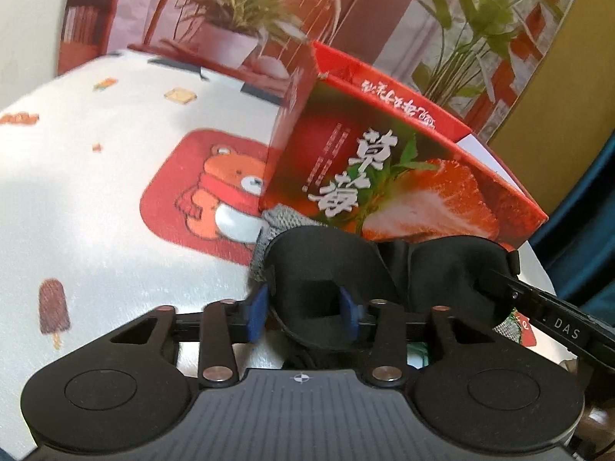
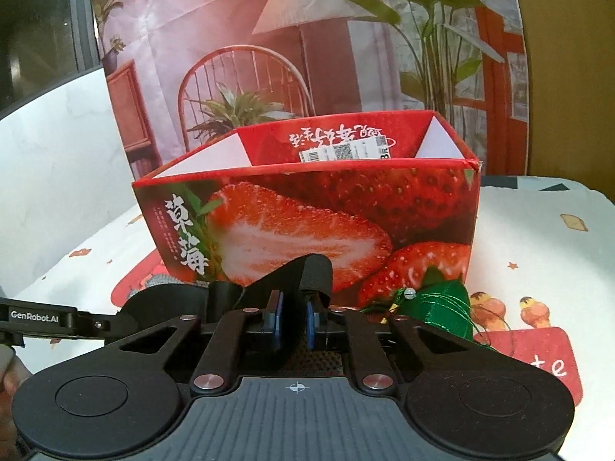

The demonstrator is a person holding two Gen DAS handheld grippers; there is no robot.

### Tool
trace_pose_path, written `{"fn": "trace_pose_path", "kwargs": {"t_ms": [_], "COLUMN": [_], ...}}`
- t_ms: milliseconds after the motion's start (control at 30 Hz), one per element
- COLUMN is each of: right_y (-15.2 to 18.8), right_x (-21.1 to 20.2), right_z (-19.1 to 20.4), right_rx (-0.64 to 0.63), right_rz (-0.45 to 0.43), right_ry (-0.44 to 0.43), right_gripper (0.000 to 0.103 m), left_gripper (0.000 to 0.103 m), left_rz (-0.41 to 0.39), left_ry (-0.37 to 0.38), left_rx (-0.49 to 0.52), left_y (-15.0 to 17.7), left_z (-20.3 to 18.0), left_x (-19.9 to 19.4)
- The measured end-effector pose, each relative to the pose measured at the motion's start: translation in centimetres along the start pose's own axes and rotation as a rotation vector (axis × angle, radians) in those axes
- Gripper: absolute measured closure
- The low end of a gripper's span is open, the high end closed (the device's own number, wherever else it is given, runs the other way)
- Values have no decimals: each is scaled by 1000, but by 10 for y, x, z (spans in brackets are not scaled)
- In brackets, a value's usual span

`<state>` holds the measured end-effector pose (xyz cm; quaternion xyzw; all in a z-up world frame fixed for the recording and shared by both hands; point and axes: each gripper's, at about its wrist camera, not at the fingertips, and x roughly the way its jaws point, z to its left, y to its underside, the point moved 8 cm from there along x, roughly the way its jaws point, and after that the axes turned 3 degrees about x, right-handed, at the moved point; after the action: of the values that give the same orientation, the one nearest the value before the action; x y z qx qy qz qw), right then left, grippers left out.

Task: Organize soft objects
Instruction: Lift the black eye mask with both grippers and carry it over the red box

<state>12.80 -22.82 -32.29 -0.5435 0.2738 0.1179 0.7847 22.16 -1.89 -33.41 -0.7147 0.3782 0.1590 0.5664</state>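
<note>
Your left gripper (image 1: 305, 317) has its blue pads either side of one cup of the black sleep mask (image 1: 319, 265), apparently nipping its rim, with the strawberry box (image 1: 384, 176) standing open-topped just ahead of it on the bear-print cloth (image 1: 115, 192). Your right gripper (image 2: 294, 317) is clenched nearly tight on the mask's other end, black fabric pinched between the pads and the strap looping up just ahead of them. A grey knit piece (image 1: 265, 246) pokes out ahead-left of your left gripper, and a green ribbon bundle (image 2: 442, 303) lies just ahead-right of your right one, against the box.
</note>
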Motion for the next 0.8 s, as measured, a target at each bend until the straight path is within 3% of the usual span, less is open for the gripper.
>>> {"fn": "trace_pose_path", "kwargs": {"t_ms": [167,500,800], "right_y": [-4,-30,-76], "right_x": [-7,-31,-57], "right_z": [10,32,46], "right_rx": [-24,-72,-107], "right_rz": [-18,-87,-181], "right_ry": [-24,-65,-92], "right_gripper": [94,94,94], "left_gripper": [84,86,86], "left_rz": [-63,-201,-317], "left_ry": [-12,-25,-16], "left_rx": [38,120,161], "left_y": [-11,-39,-79], "left_z": [-5,-24,-46], "left_x": [-14,-55,-91]}}
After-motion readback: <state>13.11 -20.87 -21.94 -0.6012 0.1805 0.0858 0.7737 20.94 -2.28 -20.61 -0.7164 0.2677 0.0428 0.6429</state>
